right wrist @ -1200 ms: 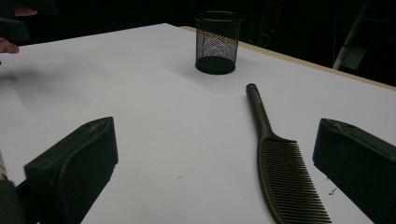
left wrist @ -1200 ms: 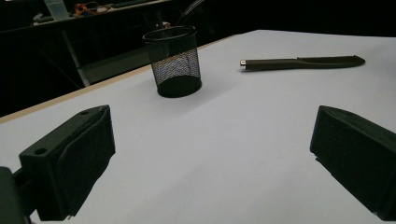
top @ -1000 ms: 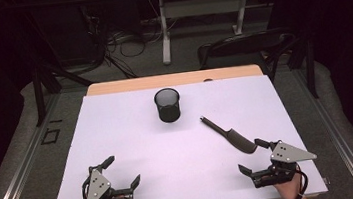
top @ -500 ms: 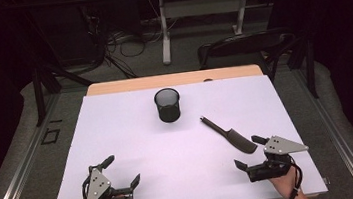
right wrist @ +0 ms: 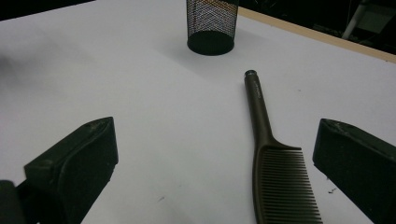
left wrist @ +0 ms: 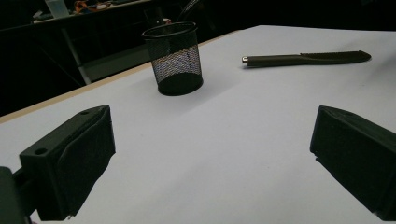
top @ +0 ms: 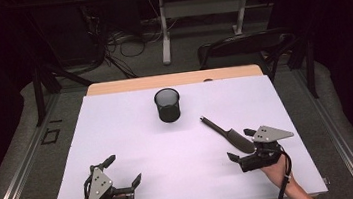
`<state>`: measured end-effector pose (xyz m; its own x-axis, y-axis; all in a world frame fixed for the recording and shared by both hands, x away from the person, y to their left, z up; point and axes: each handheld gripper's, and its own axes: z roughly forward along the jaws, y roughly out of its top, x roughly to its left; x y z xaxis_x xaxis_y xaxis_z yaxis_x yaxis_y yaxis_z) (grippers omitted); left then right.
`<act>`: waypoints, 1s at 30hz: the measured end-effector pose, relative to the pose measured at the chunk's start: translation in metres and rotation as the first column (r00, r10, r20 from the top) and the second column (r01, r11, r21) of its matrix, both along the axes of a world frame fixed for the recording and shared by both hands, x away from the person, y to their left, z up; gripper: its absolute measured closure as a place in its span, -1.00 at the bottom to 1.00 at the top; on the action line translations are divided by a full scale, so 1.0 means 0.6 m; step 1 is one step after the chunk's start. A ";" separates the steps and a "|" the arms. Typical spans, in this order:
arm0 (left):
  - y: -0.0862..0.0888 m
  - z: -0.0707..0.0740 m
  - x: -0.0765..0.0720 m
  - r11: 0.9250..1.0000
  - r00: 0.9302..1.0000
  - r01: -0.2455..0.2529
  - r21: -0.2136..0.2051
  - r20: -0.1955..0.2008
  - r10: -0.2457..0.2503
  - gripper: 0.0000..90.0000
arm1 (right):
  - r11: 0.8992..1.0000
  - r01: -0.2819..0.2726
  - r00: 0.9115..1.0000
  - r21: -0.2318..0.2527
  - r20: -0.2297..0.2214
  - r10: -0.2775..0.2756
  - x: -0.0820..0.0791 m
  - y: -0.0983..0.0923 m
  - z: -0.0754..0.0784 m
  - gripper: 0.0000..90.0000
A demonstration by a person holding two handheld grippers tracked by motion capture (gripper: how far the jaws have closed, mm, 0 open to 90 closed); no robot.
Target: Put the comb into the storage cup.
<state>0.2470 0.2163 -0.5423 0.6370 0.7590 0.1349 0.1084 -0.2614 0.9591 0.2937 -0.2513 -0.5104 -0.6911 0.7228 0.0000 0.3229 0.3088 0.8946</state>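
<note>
While your left gripper (top: 123, 174) sits low near the bench's near-left corner, much where it was a second ago, your right gripper (top: 243, 145) has pushed forward from the near-right corner and now hangs over the toothed end of the dark, long-handled plastic comb (top: 227, 134). Its jaws are spread wide with nothing between them yet; in the right gripper view the comb (right wrist: 271, 161) lies between the two black jaws, nearer the one at the right of that view, teeth toward you and handle running away toward the black wire-mesh pen cup (right wrist: 211, 25). I can't tell whether a jaw touches the comb.

Your left gripper is just as wide apart and empty, its jaws framing bare white surface in the left gripper view, with the mesh cup (left wrist: 173, 58) upright ahead and the comb (left wrist: 306, 58) lying flat off to the right of it.

Neither thing has shifted since the earlier frames: the cup (top: 167, 105) stands upright near the middle of the far edge, and the comb lies slanted right of centre, handle tip pointing toward the cup but well apart from it.

For room, you have the whole white-covered bench (top: 118, 131) open on the left half and across the middle. On the right, the comb lies well in from the right edge, and your right hand (top: 276, 172) rests close to the near edge.
</note>
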 end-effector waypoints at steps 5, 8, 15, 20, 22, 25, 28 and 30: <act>0.002 0.001 -0.001 1.000 1.000 -0.005 -0.003 0.003 0.005 -1.00 | 1.000 -0.009 1.000 -0.009 0.001 0.009 0.020 0.012 0.008 -1.00; 0.003 0.001 -0.001 1.000 1.000 -0.006 -0.001 0.004 0.006 -1.00 | 1.000 -0.015 1.000 -0.019 -0.004 0.015 0.032 0.020 0.010 -1.00; 0.003 0.000 0.000 1.000 1.000 -0.006 0.002 0.002 0.006 -1.00 | 0.999 -0.010 1.000 -0.031 -0.013 0.010 0.056 0.030 0.010 -1.00; 0.004 0.000 0.000 1.000 1.000 -0.004 0.005 0.001 0.004 -1.00 | 0.999 -0.007 1.000 -0.036 -0.015 0.006 0.075 0.036 0.012 -1.00; 0.004 0.000 -0.001 1.000 1.000 -0.004 0.003 0.003 0.004 -1.00 | 0.999 -0.006 1.000 -0.035 -0.017 0.006 0.078 0.037 0.012 -1.00; 0.005 0.000 -0.001 1.000 1.000 -0.005 0.003 0.003 0.005 -1.00 | 0.999 -0.007 1.000 -0.038 -0.025 0.006 0.090 0.041 0.012 -1.00; 0.004 0.000 0.000 1.000 1.000 -0.005 0.005 0.001 0.005 -1.00 | 0.999 -0.004 1.000 -0.035 -0.025 0.003 0.096 0.044 0.012 -1.00; 0.003 0.000 0.000 1.000 1.000 -0.002 0.006 -0.001 0.002 -1.00 | 0.999 -0.005 1.000 -0.040 -0.024 0.004 0.103 0.048 0.013 -1.00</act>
